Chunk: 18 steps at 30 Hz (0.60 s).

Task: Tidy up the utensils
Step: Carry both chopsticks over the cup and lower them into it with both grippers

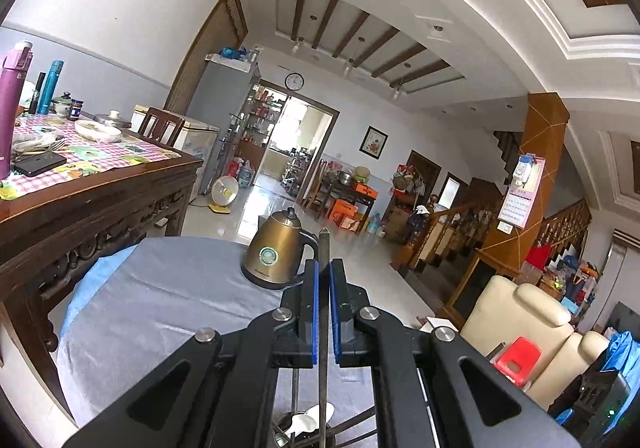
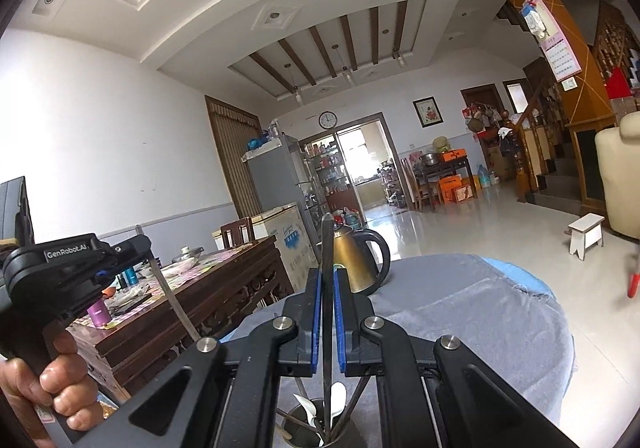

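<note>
My left tongs (image 1: 324, 280) are pressed together on a thin dark chopstick (image 1: 323, 328). The blue pads (image 1: 315, 312) pinch it from both sides, and it stands nearly upright, with its tip above the pads at 12 o'clock. Below, at 6 o'clock, I see the utensil holder (image 1: 304, 436) with a white spoon (image 1: 310, 422) and more dark sticks inside; the low end of my chopstick goes down to it.

My right tongs (image 2: 328, 288) are also pressed together, pinching another dark chopstick (image 2: 328, 308), nearly upright too. Under them, at 6 o'clock, is the same metal holder (image 2: 320, 424), and the white spoon (image 2: 338, 398) leans in it among other sticks. At 9 o'clock of this view my left hand (image 2: 44, 380) holds the left tongs (image 2: 149, 255) with their chopstick (image 2: 168, 296), tilted.

The holder stands on a round table with a grey cloth (image 1: 168, 308). Farther on the cloth, at 12 o'clock, is a golden kettle (image 1: 276, 252). Beyond, at 10 o'clock in the left view, there is a dark wooden table (image 1: 100, 200) with a checkered cover, and a purple bottle (image 1: 12, 108) on it. Far at the wall hangs a clock (image 1: 294, 81).
</note>
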Motion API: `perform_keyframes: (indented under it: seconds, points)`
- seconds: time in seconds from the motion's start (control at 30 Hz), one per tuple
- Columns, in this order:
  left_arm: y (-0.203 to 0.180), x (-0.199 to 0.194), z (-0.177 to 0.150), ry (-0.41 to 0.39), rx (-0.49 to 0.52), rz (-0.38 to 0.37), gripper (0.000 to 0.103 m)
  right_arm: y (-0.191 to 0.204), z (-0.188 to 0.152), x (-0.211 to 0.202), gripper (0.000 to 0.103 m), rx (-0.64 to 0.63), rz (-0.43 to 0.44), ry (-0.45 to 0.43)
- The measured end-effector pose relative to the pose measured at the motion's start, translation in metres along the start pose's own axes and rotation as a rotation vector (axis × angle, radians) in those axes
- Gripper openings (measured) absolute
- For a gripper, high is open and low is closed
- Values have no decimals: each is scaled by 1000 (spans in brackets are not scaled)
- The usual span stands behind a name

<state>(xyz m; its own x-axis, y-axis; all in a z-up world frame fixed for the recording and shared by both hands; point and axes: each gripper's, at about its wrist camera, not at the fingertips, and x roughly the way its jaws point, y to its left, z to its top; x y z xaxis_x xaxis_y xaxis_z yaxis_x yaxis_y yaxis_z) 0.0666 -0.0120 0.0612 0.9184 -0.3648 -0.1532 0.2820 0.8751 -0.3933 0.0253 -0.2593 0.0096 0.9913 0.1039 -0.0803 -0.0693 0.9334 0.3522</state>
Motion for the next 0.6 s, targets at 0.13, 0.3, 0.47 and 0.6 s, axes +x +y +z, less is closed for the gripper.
perform_keyframes:
  seconds: [0.13,0.3,0.47,0.6]
  points:
    - [-3,1,-7,-15,6,9,5,1,-1,0,7,-8,-2,-3]
    - [-5,0,-10,-45,27,32,5,1,-4,1,7,-8,5,5]
    - [-9,1,-16,-68,55,51,5,1,-4,5,7,-18,7,15]
    - [-9,5,-22,-72,68,68,5,1,-7,7,7,-26,7,20]
